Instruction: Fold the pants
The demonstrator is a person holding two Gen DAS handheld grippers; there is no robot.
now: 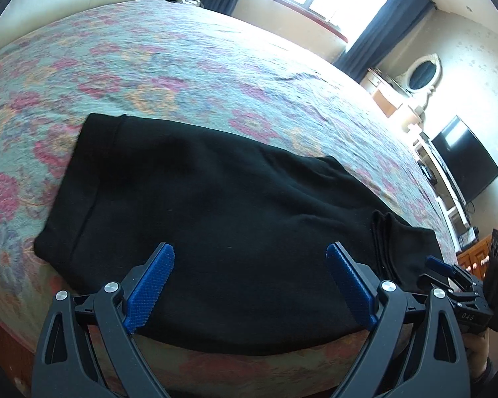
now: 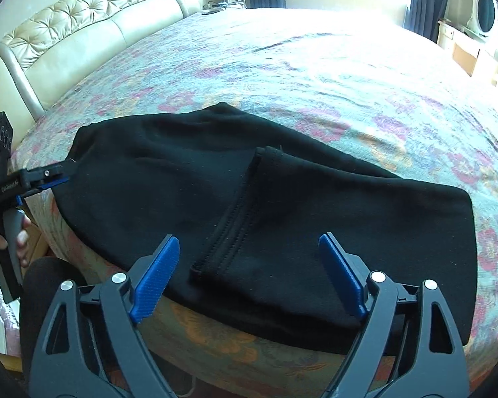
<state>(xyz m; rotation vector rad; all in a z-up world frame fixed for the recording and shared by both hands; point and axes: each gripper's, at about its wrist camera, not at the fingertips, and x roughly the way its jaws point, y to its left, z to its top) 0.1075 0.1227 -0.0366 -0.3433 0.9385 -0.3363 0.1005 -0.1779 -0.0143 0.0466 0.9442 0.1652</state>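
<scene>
The black pants lie folded flat along the near edge of the bed, waistband end at the left in the left wrist view. In the right wrist view the pants have a hemmed leg end folded on top. My left gripper is open and empty, hovering just above the pants' near edge. My right gripper is open and empty, above the hemmed leg end. The left gripper also shows in the right wrist view at the pants' left edge. The right gripper shows in the left wrist view at the pants' right end.
A floral bedspread covers the bed. A tufted cream headboard stands at the left. A dark TV and wooden cabinet stand at the right, windows with dark curtains behind.
</scene>
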